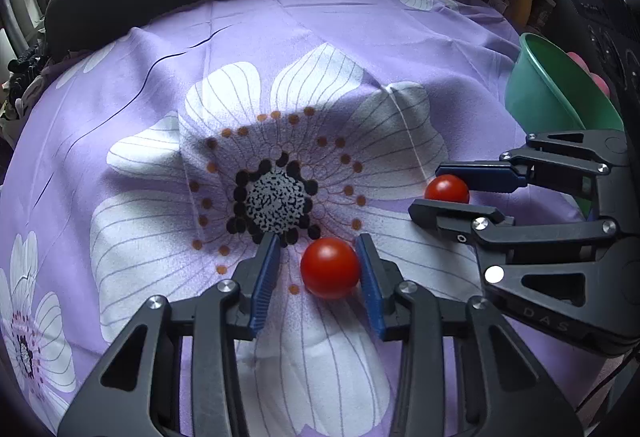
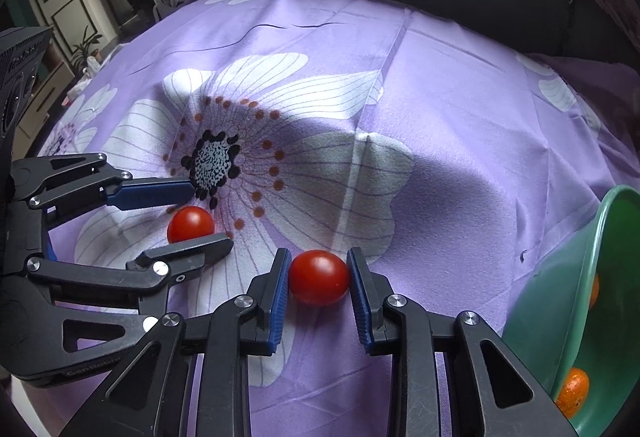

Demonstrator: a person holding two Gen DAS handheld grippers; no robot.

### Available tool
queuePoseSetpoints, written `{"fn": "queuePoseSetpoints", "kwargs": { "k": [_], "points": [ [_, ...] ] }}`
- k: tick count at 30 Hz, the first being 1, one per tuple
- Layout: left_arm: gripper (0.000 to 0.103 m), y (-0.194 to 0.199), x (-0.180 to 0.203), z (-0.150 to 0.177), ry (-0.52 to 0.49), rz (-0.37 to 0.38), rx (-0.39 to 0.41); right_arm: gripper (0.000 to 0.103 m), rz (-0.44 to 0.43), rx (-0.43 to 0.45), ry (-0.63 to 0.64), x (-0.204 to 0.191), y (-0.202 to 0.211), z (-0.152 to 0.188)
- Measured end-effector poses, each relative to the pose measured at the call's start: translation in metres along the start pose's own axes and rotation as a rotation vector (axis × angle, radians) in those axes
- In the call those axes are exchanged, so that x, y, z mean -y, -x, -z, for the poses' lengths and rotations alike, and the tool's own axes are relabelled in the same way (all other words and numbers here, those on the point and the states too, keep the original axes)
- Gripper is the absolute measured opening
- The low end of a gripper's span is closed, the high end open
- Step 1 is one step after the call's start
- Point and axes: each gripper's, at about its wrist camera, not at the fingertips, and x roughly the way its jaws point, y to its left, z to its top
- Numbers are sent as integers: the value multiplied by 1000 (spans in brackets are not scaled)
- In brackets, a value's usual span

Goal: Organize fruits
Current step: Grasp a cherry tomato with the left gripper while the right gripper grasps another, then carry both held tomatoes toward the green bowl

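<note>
2 red tomatoes on cloth, apart; oranges in tilted green bowl.

You have two tomatoes on the cloth: one tomato between your left gripper's jaws, the other tomato between your right gripper's. The bowl lies tipped at the far right (fruit inside).
</note>
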Motion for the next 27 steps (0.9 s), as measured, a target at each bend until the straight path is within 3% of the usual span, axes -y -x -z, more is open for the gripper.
{"fn": "queuePoseSetpoints", "kwargs": {
  "k": [6,27],
  "points": [
    [25,2,-5,1,36,4,0,30,-9,4,-14,1,1,1],
    [26,31,-4,16,89,-22,41,30,-62,40,-40,-9,23,15]
  ]
}}
